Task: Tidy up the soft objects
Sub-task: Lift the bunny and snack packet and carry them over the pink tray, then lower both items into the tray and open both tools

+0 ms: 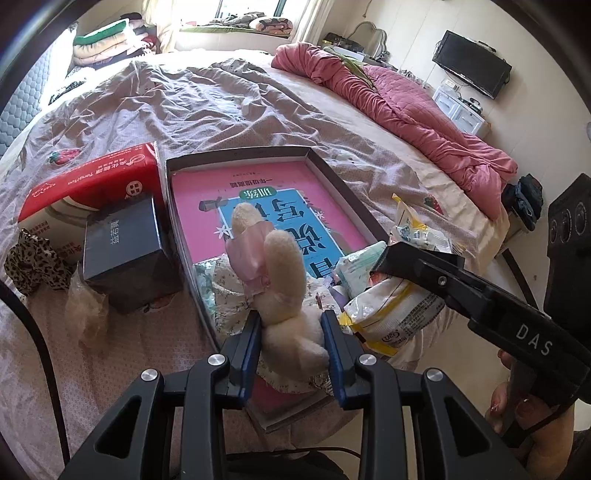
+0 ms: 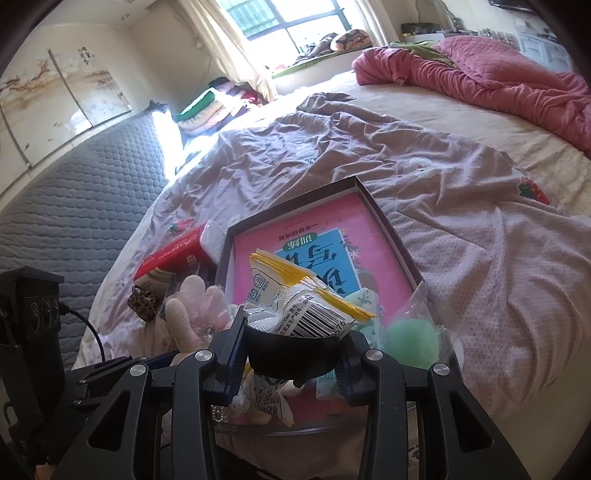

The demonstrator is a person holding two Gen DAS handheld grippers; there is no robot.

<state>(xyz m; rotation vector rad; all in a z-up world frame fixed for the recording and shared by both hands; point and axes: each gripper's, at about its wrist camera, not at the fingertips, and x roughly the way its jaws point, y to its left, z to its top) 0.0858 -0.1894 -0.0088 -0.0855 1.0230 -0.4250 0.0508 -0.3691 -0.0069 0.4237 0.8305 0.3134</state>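
Spreading wrinkled, the bedsheet (image 1: pixel 192 107) bears a shallow box (image 1: pixel 236 157) near the window (image 2: pixel 295 18)

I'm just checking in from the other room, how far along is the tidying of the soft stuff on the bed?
Partly done. Already in the shallow box: a floral cloth and a pale green tissue pack. In hand: the left tongs grip a plush bunny over the box; the right tongs hold a white-and-yellow wipes packet. Left outside: the leopard-print scrunchie beside the dark box.
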